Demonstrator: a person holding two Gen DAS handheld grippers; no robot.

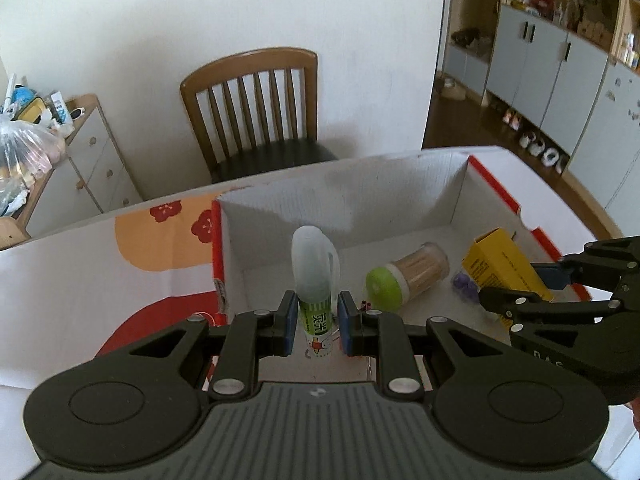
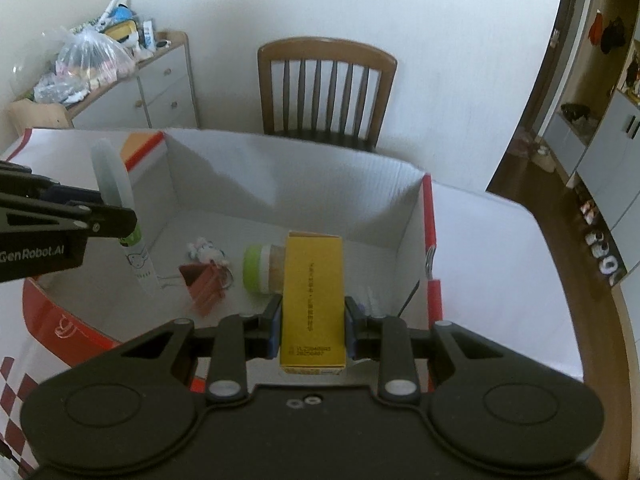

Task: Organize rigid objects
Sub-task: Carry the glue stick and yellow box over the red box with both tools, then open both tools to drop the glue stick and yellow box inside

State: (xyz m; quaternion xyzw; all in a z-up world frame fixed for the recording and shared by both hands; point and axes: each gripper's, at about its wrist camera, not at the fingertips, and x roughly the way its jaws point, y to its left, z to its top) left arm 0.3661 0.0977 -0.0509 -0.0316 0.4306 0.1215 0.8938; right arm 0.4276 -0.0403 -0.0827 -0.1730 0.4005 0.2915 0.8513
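So the yellow box (image 2: 313,304) is pinched between the right gripper (image 2: 313,328) fingers, held over the near end of the open cardboard box (image 2: 280,184), long side pointing away from the camera. The left gripper (image 1: 316,326) has its fingers clamped on a glue stick (image 1: 315,292) with a clear cap and green-and-white label, held upright above the left part of that same box.

Down on the box floor there's a toothpick jar (image 2: 264,268) with a green lid lying on its side, right behind the yellow box in the right wrist view, so it's partly blocked. Left of it sit a red binder clip (image 2: 204,284) and a small white plush keychain (image 2: 204,251), close together. From the left wrist view you can also spot some small purple bits (image 1: 464,285) just beside the yellow box.

The cardboard box has white inner walls and red trim, and it sits on a white surface (image 2: 500,280). Beyond it: 1 wooden chair (image 1: 256,108) against the wall, a drawer unit (image 2: 160,88) piled with a plastic bag (image 2: 92,60) and clutter, and grey cabinets (image 1: 552,64) off to the right.
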